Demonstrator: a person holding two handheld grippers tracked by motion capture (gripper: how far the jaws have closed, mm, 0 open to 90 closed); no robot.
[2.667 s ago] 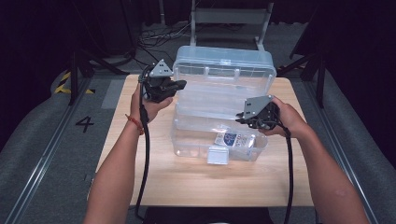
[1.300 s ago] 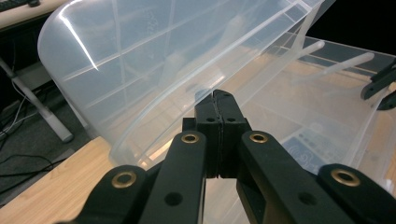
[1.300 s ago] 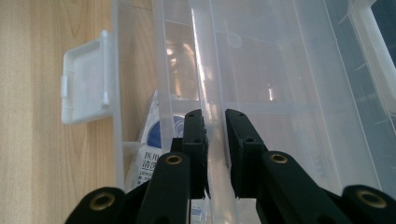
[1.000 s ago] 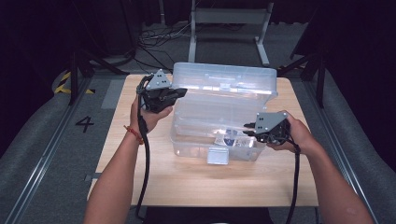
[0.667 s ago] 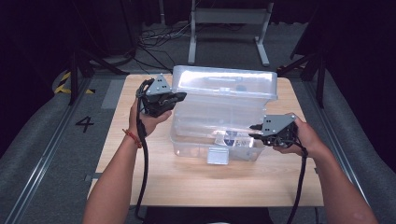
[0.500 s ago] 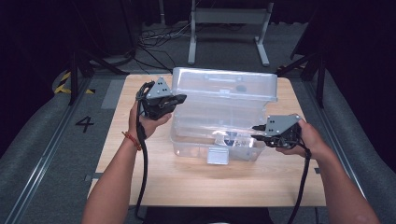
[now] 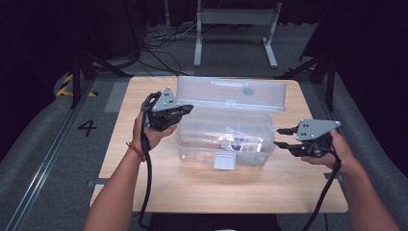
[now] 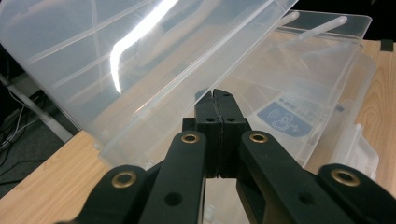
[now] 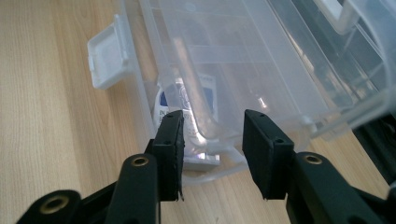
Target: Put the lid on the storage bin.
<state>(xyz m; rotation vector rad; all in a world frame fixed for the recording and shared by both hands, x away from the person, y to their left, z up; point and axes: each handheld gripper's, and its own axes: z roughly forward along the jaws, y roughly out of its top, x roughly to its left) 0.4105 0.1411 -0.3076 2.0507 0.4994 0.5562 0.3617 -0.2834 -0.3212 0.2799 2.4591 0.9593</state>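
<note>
A clear plastic box stands mid-table with its hinged lid raised at the back. A blue-and-white packet lies inside it. My left gripper is shut, and its tips rest against the lid's left edge. My right gripper hovers just off the box's right end, aimed at it. Its jaws have just been opening and stand apart with nothing between them; the box's corner lies beyond the pads.
A white latch tab hangs on the box's front wall, seen also as the tab in the right gripper view. The wooden table has bare room in front and at both sides. A metal stand is on the floor behind.
The lid has swung up from nearly closed to standing open. My right gripper has drawn away to the right of the box and spread its jaws. The left gripper has stayed put.
</note>
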